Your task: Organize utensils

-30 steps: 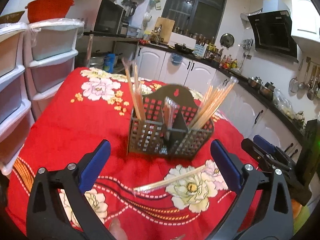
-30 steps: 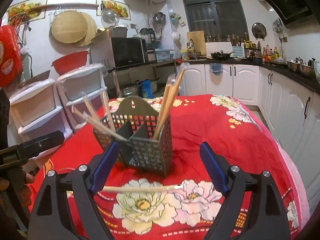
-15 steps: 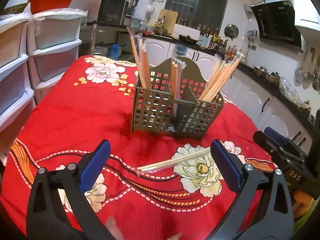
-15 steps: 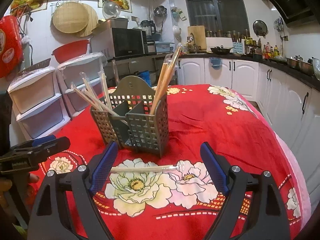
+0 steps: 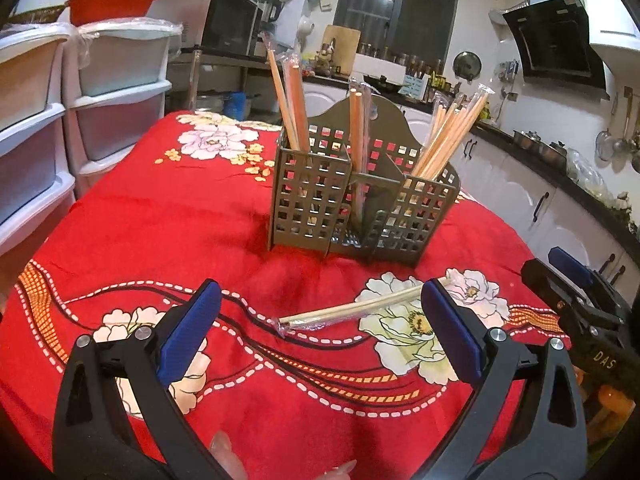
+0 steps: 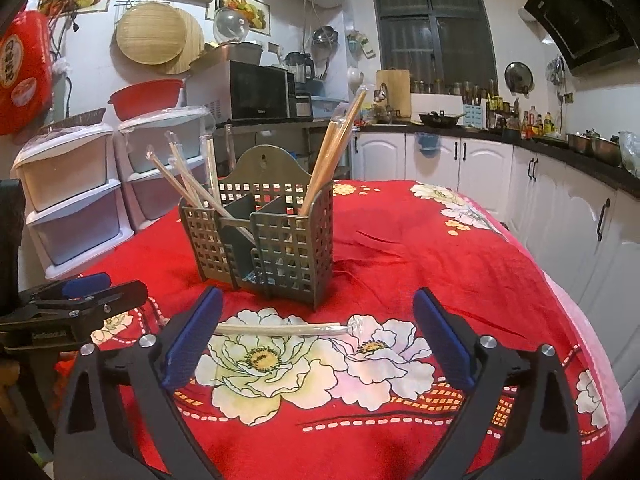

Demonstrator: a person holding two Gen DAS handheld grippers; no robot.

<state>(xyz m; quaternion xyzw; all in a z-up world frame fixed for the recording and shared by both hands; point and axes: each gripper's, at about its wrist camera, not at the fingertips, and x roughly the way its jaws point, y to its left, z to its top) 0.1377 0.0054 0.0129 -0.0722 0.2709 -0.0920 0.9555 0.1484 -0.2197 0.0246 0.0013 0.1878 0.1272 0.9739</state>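
Left gripper (image 5: 320,312): jaws spread wide, blue pads empty, hovering low over the red floral tablecloth (image 5: 168,216). Right gripper (image 6: 318,320): same, wide open, nothing held.

Loose wrapped pair of pale wooden chopsticks (image 5: 352,310) lies flat on the cloth, directly ahead of the left gripper, between its two fingers in view, slanted up toward the right finger. From the right wrist the same pair (image 6: 280,329) lies crosswise just ahead, between the fingers, plastic wrapper tail toward the right finger. Neither gripper touches it.

Grey perforated plastic utensil caddy (image 5: 356,200) stands upright further ahead of both grippers, beyond the loose pair, not touching it. Its compartments hold more wrapped chopsticks: leaning bundle (image 5: 452,136) in the compartment on the left gripper's right side, two sticks (image 5: 288,104) in the one on its left, one pair (image 5: 358,128) in the middle.

Right gripper's body shows at the right edge of the left view; left gripper's at the left edge of the right view.

White plastic drawer units (image 6: 72,200) stand off to the left, beyond the table edge.
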